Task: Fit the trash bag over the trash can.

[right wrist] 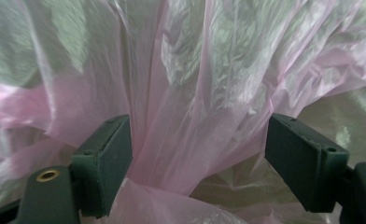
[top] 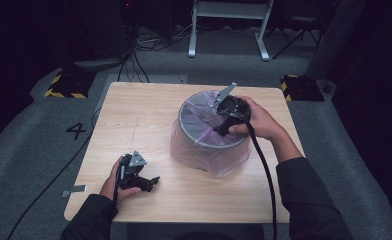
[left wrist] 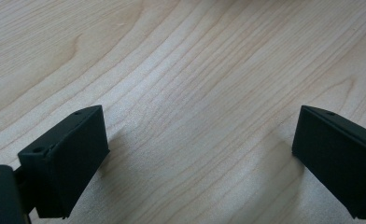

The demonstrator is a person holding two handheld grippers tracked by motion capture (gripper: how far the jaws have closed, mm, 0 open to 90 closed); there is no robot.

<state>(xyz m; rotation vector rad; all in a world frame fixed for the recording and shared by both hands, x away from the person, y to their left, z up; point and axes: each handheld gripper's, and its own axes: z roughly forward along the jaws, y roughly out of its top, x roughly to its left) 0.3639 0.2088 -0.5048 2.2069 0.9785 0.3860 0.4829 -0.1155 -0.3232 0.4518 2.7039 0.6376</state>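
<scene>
A round bin (top: pixel 200 136) lined with a thin pink plastic bag (top: pixel 231 159) stands on the wooden table (top: pixel 149 110), right of centre. My right gripper (top: pixel 220 131) reaches down into the bin's mouth from its near right rim. In the right gripper view its jaws stand open with gathered folds of the pink bag (right wrist: pixel 190 93) between and beyond them. My left gripper (top: pixel 153 183) rests low over the table's near left part, far from the bin. The left gripper view has its jaws open over bare wood (left wrist: pixel 195 84), holding nothing.
The table stands on grey carpet. A small grey metal plate (top: pixel 75 190) lies on the floor by its near left corner. Cables (top: pixel 134 55), a white table frame (top: pixel 229 30) and yellow-black marked blocks (top: pixel 66 85) sit beyond the far edge.
</scene>
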